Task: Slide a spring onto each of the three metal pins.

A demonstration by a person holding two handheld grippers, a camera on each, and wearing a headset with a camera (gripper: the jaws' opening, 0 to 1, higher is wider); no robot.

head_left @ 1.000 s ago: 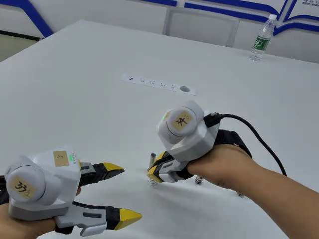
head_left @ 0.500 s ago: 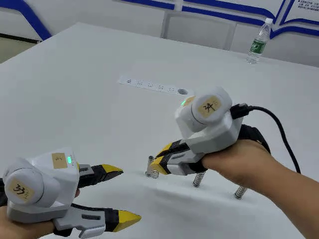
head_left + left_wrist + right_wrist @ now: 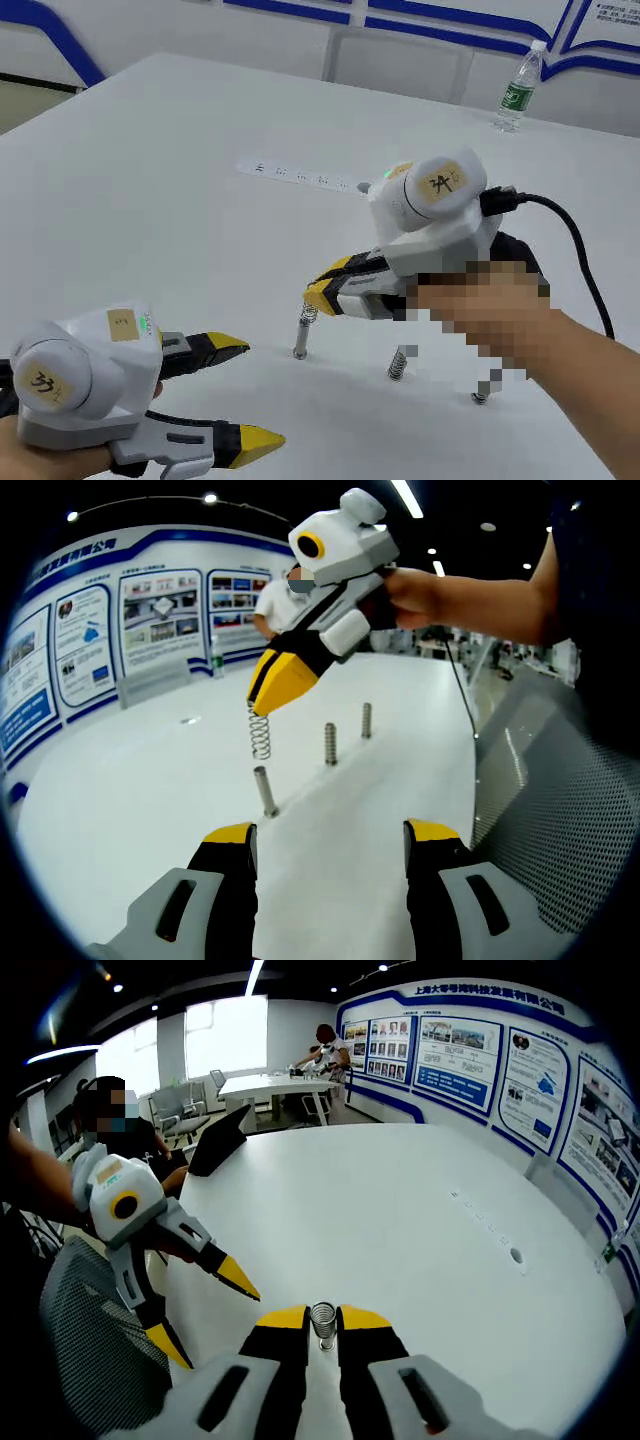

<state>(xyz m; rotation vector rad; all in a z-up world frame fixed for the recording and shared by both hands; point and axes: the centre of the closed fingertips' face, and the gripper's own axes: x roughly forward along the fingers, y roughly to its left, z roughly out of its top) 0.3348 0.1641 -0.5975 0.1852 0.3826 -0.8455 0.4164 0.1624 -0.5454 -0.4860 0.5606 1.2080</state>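
Spring (image 3: 309,314) — pinched at its upper end between the narrowed jaws of the right gripper (image 3: 318,295), hanging just over the bare pin (image 3: 301,338); left gripper (image 3: 262,392) — jaws wide apart, low beside that pin.

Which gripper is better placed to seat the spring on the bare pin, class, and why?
Right. The right gripper is shut on the spring, which hangs just above the bare pin. The left gripper is open, holds nothing and sits farther off.
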